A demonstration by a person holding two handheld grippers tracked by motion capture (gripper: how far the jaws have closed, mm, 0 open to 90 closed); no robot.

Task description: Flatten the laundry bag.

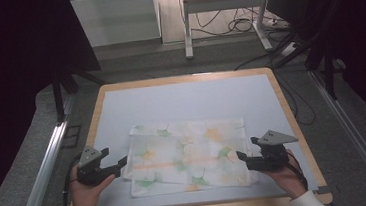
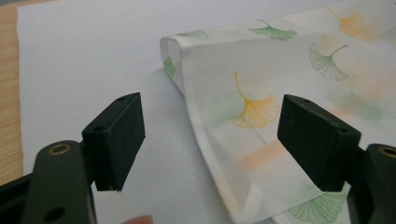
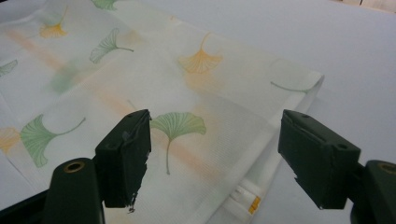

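The left gripper (image 1: pixel 122 163), black with a grey three-cornered plate on top, is released: in the left gripper view its two padded jaws stand wide apart with nothing between them but the near-left edge of a folded white cloth printed with green and orange ginkgo leaves (image 2: pixel 280 93). One jaw hangs over the bare pale grey mat (image 2: pixel 84 60), the other over the fabric, and neither touches the cloth. The person's left hand (image 1: pixel 85 189) grips the tool near the front left corner of the tabletop, a white sleeve showing at the wrist.

The right gripper (image 1: pixel 239 157), of the same build, is likewise released. In the right gripper view its jaws (image 3: pixel 215 158) straddle the cloth's right edge, one above a green leaf on the fabric (image 3: pixel 140 84), the other above the mat just past the edge. A small white label with an orange mark peeks out from under the fold between them. The right hand (image 1: pixel 287 174) holds this tool near the front right corner.

The cloth (image 1: pixel 188 155) lies flat in the front half of the mat (image 1: pixel 186 100), roughly centred between the two grippers, its long side running left to right and a lower layer showing along the front edge. The mat covers a light wooden tabletop (image 1: pixel 189 77) whose rim frames it on all sides. Beyond the far edge stand a white metal frame (image 1: pixel 222 1) and loose cables (image 1: pixel 237 25) on the floor.
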